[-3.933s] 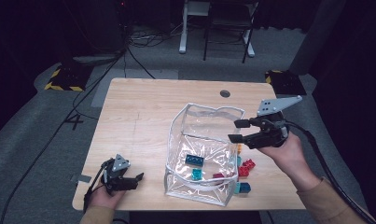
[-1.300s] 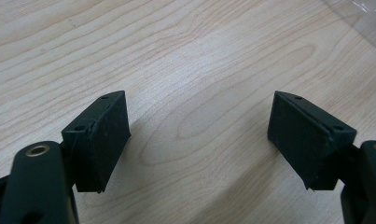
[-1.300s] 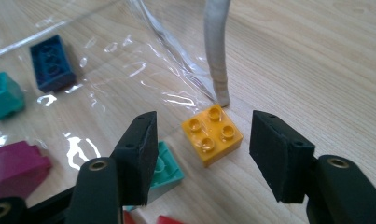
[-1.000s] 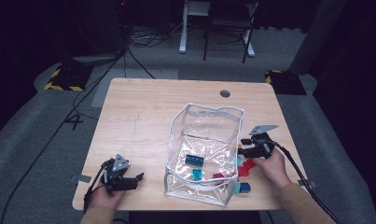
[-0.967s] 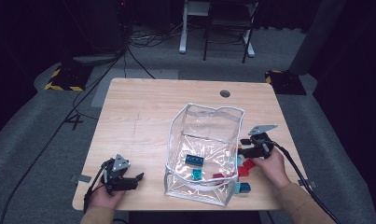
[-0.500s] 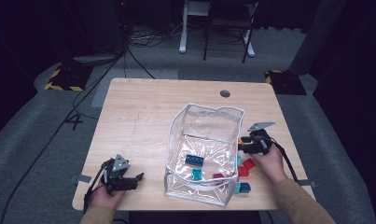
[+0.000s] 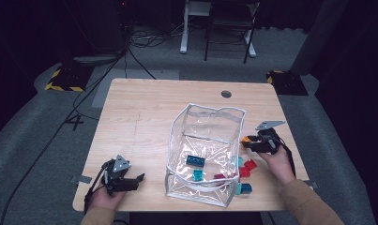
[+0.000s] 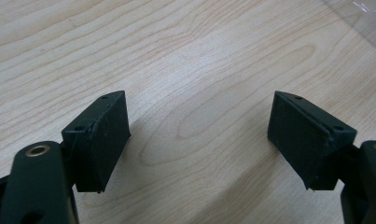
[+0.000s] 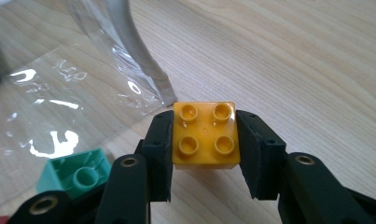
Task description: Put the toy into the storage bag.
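Wooden table (image 7: 154, 112): right claw (image 9: 205, 154) has just closed, pads pressing orange brick (image 9: 205, 135).

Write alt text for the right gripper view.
The right gripper has closed its two black jaws on a yellow four-stud brick, studs facing the camera, over the wooden table. To the left are the clear plastic bag and a teal brick lying with its hollow underside showing.

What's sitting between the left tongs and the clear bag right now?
Nothing: in the high view, bare wooden table runs from the left tongs to the clear bag. The left gripper view shows bare wood too.
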`<state>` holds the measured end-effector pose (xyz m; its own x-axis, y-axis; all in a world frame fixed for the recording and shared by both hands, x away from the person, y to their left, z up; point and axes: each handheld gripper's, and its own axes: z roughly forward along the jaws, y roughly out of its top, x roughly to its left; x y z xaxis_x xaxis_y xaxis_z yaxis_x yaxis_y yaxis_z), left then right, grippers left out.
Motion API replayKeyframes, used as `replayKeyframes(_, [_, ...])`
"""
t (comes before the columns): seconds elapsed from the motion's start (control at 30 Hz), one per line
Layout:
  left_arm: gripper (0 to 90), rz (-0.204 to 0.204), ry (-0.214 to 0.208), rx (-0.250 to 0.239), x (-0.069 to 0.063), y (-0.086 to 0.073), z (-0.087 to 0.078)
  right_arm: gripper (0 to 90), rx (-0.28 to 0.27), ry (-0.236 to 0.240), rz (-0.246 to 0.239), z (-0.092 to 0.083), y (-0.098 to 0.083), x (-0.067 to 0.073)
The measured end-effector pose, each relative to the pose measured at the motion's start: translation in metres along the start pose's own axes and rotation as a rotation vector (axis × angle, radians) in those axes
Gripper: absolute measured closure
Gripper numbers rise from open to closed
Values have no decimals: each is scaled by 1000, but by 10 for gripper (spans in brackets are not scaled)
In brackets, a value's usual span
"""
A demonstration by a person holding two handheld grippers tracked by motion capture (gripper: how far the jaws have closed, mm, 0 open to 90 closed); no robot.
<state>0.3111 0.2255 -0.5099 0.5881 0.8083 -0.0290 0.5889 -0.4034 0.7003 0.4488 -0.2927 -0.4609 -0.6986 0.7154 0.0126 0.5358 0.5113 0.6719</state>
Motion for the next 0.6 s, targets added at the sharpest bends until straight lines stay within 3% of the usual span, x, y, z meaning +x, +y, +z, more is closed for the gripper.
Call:
replayKeyframes(0.37, [212, 0, 0, 0, 0, 0, 0, 594, -60, 31, -29, -48, 14, 10])
replayKeyframes(0.6, [211, 0, 0, 0, 0, 0, 0, 594, -104, 76, -29, -77, 24, 18])
